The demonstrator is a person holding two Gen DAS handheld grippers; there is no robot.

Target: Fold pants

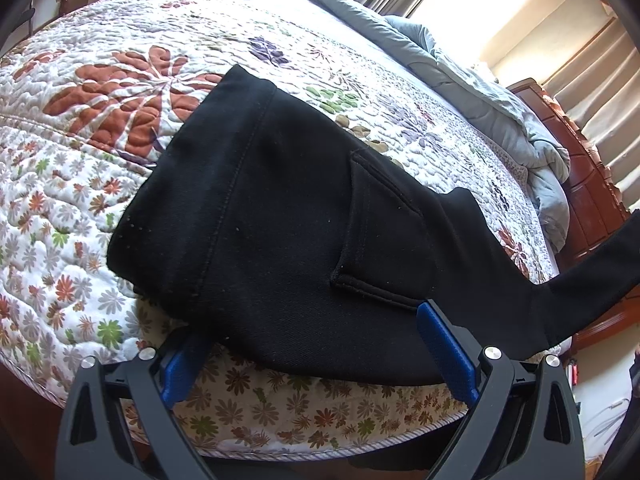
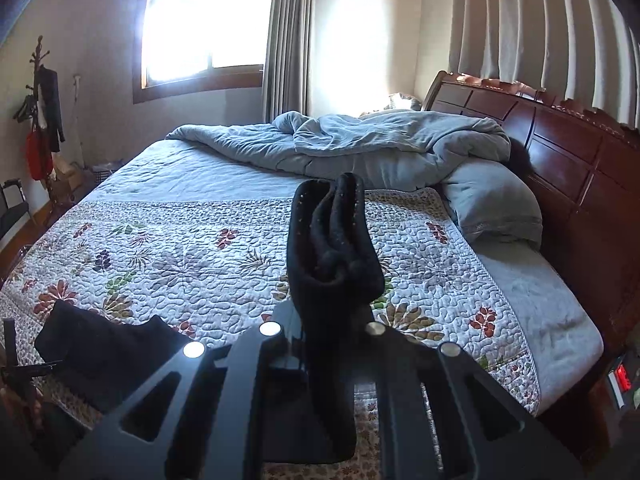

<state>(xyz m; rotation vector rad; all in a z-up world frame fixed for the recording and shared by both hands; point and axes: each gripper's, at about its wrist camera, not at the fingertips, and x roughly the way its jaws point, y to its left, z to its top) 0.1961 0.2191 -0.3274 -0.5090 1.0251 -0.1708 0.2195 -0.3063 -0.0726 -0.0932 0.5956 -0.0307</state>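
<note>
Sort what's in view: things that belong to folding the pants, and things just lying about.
Belongs to the job:
black pants
left gripper, open
right gripper, shut on pants
floral quilt under them

Just lying about:
grey duvet
pillow
headboard
coat rack

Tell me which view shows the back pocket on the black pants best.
The left wrist view: the back pocket faces the camera on the pants spread over the quilt. The right wrist view shows only bunched fabric in the right gripper, no pocket.
</note>
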